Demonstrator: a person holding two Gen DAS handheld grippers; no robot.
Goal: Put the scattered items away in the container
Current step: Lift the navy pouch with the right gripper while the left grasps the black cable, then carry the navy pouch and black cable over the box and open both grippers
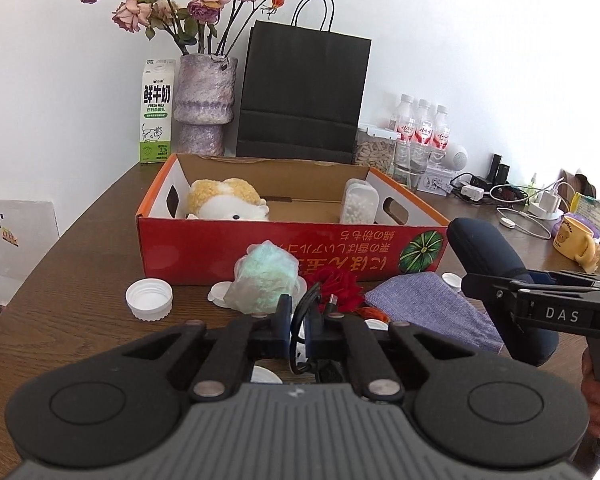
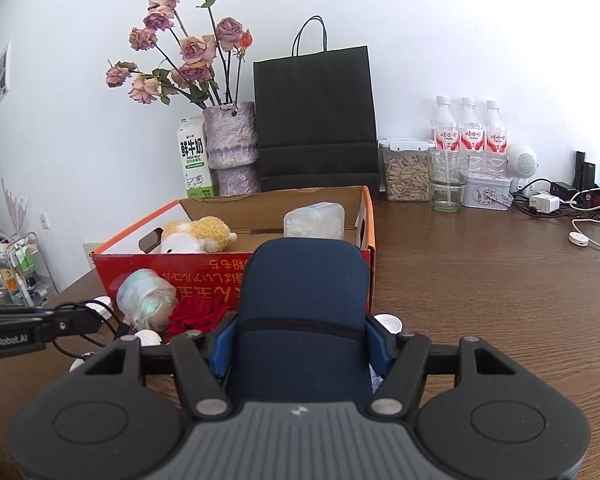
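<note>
Navy fabric fills the space between the right gripper's (image 2: 302, 344) blue pads: it is clamped on a soft, rounded zip case (image 2: 304, 292), a dark zipper seam running across it at the level of the fingertips. Straight ahead of that tool, the case's top edge overlaps the red front wall of the cardboard box (image 2: 172, 268), which stands on the brown wood-grain table (image 2: 480, 280). Off to the tool's right the tabletop lies bare out to the cables and bottles by the wall.

Inside the open box, a fluffy yellow-and-white plush toy (image 1: 224, 200) lies at the left end and a frosted plastic tub of white beads (image 1: 358, 202) stands at the right end, with bare cardboard floor between them.

Seen from the left wrist, the left gripper (image 1: 298, 316) has its fingers pinched nearly together on a thin black cable (image 1: 306, 302) that loops between them. Just beyond its tips, crowded against the box's front wall, sit a crinkly pale-green wrapped bundle (image 1: 266, 280), a red fabric rose (image 1: 334, 284) and a woven lilac pouch (image 1: 432, 312). A ribbed white bottle cap (image 1: 149, 300) lies to the tool's left on open wood, with free table between it and the left edge.
</note>
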